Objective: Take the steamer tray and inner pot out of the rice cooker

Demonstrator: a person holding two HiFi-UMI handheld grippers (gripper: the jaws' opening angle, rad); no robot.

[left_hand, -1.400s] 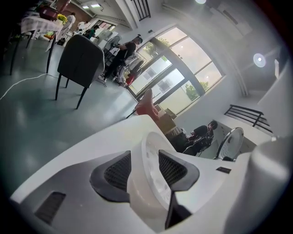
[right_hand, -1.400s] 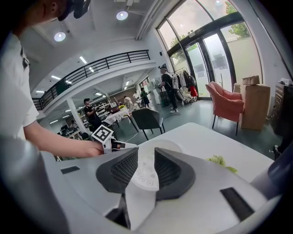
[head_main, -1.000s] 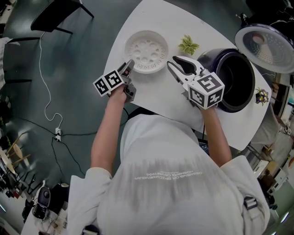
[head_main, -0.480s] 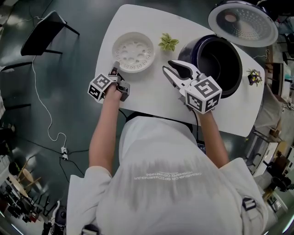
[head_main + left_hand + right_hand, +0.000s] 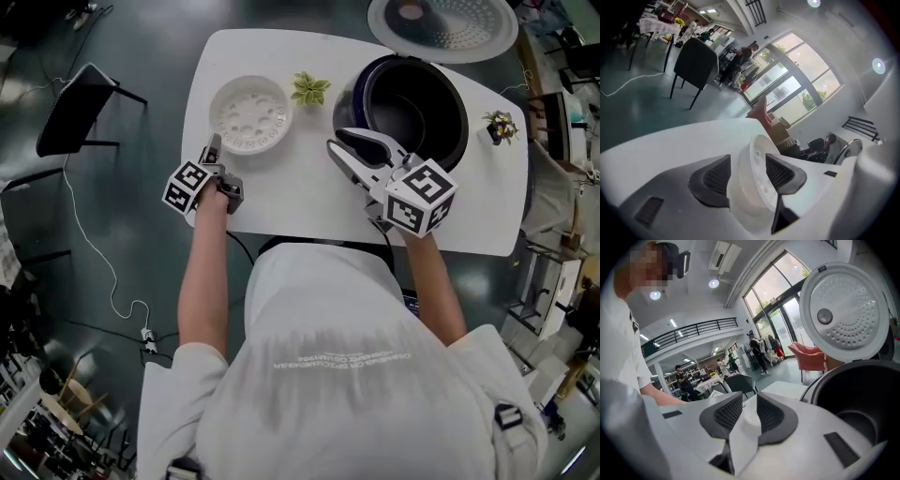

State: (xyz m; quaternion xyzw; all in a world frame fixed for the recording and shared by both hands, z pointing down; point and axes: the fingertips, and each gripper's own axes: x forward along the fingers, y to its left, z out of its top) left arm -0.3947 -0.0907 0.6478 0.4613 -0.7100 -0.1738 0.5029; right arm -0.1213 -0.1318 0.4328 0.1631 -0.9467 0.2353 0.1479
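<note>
The white perforated steamer tray (image 5: 248, 114) lies on the white table (image 5: 300, 192), left of the dark rice cooker (image 5: 349, 98). The cooker's lid (image 5: 441, 23) stands up, and the dark inner pot (image 5: 412, 98) sits inside. My left gripper (image 5: 214, 142) is at the tray's near-left rim. Its jaws have just been opening and stand wide. In the left gripper view the tray (image 5: 757, 161) shows in the gap of the left gripper (image 5: 747, 174), untouched by the pads. My right gripper (image 5: 337, 141) hovers in front of the cooker. Its jaws have been closing a little and hold nothing. The right gripper view has the right gripper (image 5: 749, 414) left of the pot (image 5: 855, 404) and lid (image 5: 843, 310).
A small green plant (image 5: 309, 89) stands between tray and cooker. A flowering plant (image 5: 500, 125) sits at the table's right edge. On the floor to the left are a dark chair (image 5: 80, 112) and a white cable (image 5: 103, 272).
My left gripper has let go of the tray's rim, opened and drawn back a little toward the table's near-left edge. My right gripper has risen and come closer to the cooker's front.
</note>
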